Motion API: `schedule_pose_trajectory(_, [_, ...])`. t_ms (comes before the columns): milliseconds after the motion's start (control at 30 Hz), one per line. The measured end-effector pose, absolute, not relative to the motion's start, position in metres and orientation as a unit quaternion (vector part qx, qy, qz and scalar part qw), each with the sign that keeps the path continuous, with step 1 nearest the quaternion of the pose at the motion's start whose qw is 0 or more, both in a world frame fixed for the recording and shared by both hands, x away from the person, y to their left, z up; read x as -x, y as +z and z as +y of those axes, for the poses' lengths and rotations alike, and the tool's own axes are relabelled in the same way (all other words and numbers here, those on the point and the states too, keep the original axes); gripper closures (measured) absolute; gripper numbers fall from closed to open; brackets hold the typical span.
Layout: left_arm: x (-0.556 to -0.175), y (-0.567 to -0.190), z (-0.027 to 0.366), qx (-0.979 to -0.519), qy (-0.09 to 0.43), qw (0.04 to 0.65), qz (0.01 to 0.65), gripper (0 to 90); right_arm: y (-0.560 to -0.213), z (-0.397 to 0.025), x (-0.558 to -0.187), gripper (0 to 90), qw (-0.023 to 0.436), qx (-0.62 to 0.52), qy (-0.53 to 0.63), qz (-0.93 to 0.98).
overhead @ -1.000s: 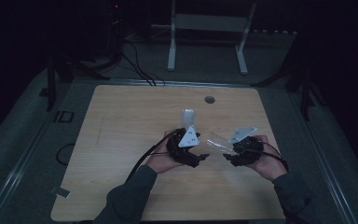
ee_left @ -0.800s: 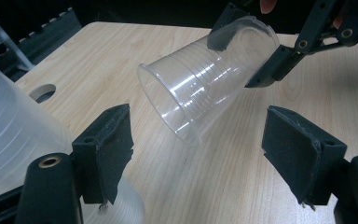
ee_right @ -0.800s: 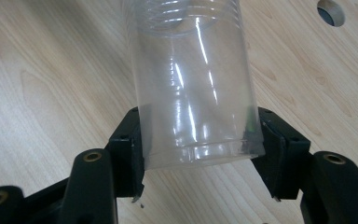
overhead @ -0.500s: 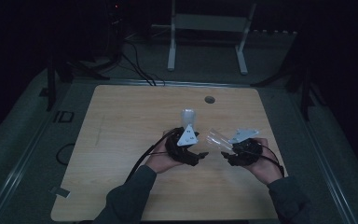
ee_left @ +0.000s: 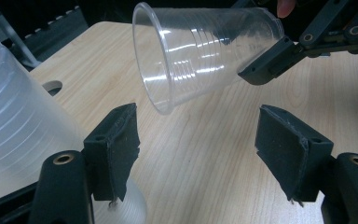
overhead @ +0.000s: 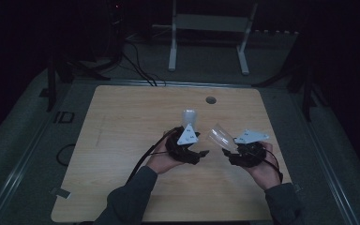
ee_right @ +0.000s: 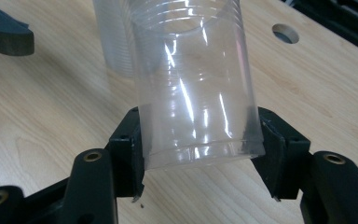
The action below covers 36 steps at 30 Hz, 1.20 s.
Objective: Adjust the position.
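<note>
A: What is being risked here?

B: The clear ribbed plastic cup [ee_right: 196, 88] is being clamped near its base by the right hand-held gripper [ee_right: 200, 149] and held tilted above the light wooden table [overhead: 122, 122]. If it is squeezed harder, the thin wall is likely to be buckled; if it is loosened, the cup could be dropped.

A: And the left hand-held gripper [ee_left: 200, 144]?

B: Its jaws are being held wide apart, with nothing between them, just below the cup's open mouth.

A: What is standing in the way?

B: The frosted translucent cup stack [ee_left: 23, 135] is being kept upside down on the table just beside the left jaw, so it could be knocked. A round cable hole [overhead: 211, 100] is being left well apart.
</note>
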<state>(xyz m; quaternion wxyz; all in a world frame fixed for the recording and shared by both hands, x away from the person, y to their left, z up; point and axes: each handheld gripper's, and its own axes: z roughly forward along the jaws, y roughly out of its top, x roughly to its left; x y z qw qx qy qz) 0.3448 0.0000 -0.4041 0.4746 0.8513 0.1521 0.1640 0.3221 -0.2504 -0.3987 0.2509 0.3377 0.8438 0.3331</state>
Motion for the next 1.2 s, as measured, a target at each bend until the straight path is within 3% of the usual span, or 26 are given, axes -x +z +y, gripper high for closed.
schedule_pose_trajectory(1200, [-0.354, -0.401, 0.003, -0.834, 0.124, 0.495, 0.21, 33.2, -0.407, -0.246, -0.308, 41.9, 0.318, -0.385, 0.423, 0.757])
